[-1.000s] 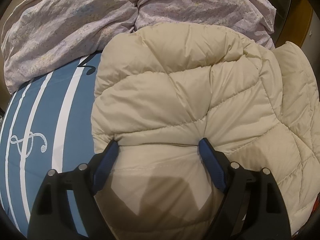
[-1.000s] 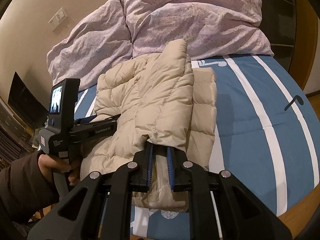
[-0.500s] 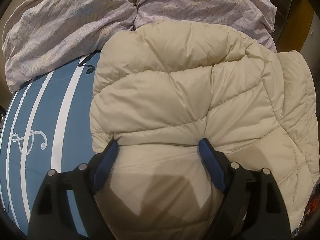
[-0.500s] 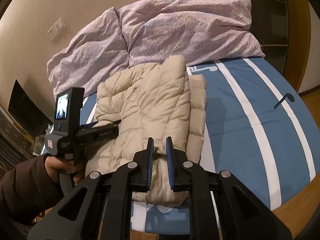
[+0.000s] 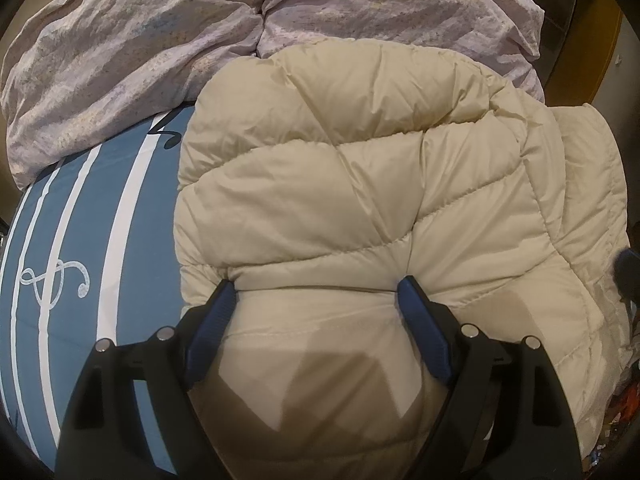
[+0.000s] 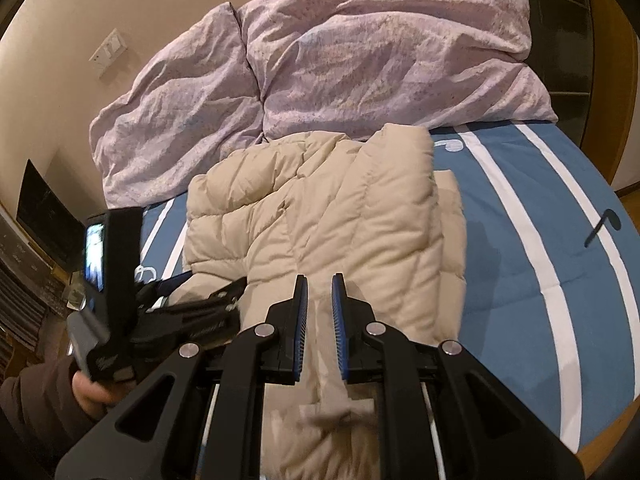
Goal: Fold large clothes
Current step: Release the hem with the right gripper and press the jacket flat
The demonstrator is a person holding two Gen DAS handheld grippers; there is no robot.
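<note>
A cream quilted puffer jacket [image 5: 360,184] lies partly folded on the blue striped bed; it also shows in the right wrist view [image 6: 340,220]. My left gripper [image 5: 316,292] is open wide, its blue pads on either side of the jacket's near hem, low on the fabric. My right gripper [image 6: 319,284] has its pads close together with a fold of the jacket's near edge between them, held above the bed. The left gripper's body [image 6: 168,312] shows at the left of the right wrist view.
Two crumpled lilac pillows [image 6: 340,64] lie at the head of the bed, touching the jacket's far edge. The blue bedcover [image 6: 540,240] with white stripes stretches to the right. A wooden bed edge and dark shelving stand at the far right.
My right gripper has lifted and pulled back with the jacket's edge, drawing the right flap nearer. My left gripper has stayed open at the hem.
</note>
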